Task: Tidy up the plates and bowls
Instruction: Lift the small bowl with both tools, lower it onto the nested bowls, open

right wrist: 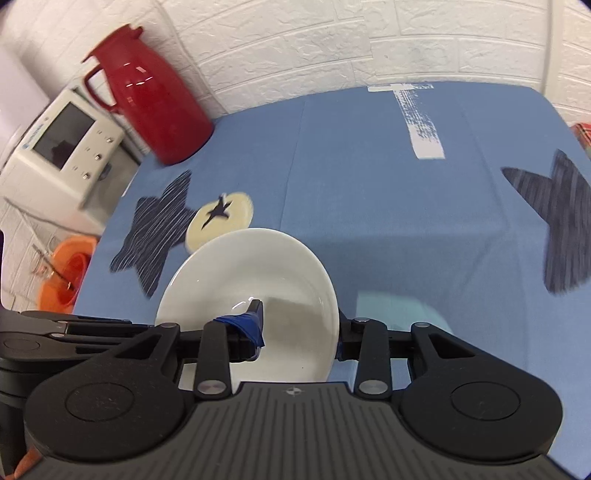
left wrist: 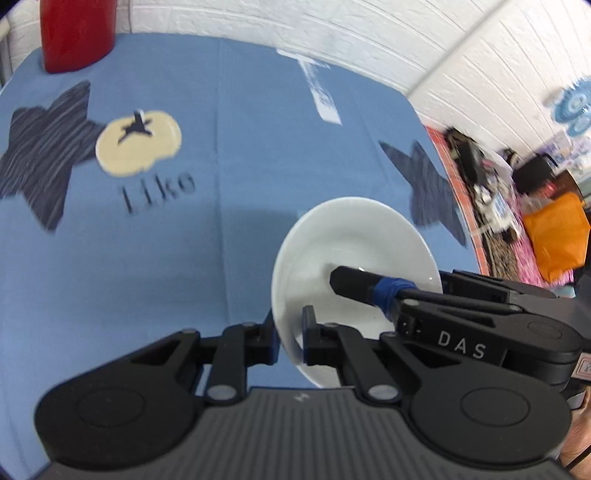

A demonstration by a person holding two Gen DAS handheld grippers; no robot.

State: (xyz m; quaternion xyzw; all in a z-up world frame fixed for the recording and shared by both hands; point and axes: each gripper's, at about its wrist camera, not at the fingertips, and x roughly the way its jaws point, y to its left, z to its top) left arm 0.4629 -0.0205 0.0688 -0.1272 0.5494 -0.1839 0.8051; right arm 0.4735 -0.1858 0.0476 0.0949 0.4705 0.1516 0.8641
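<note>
A white plate (left wrist: pixel 351 251) is held above the blue tablecloth, and both grippers grip it on opposite rims. My left gripper (left wrist: pixel 290 332) is shut on the plate's near rim. My right gripper (right wrist: pixel 299 332) is shut on the plate (right wrist: pixel 255 273), one finger inside the dish and one outside the rim. The right gripper's finger with blue tape (left wrist: pixel 391 290) shows across the plate in the left wrist view. A pale blue dish (right wrist: pixel 402 310) lies on the cloth under the plate's right side, mostly hidden.
A red jug (right wrist: pixel 147 96) stands at the table's far left corner; it also shows in the left wrist view (left wrist: pixel 75 33). A white appliance (right wrist: pixel 62 147) and an orange object (right wrist: pixel 66 273) sit off the table's left side. Clutter and an orange bag (left wrist: pixel 554 232) lie beyond the right edge.
</note>
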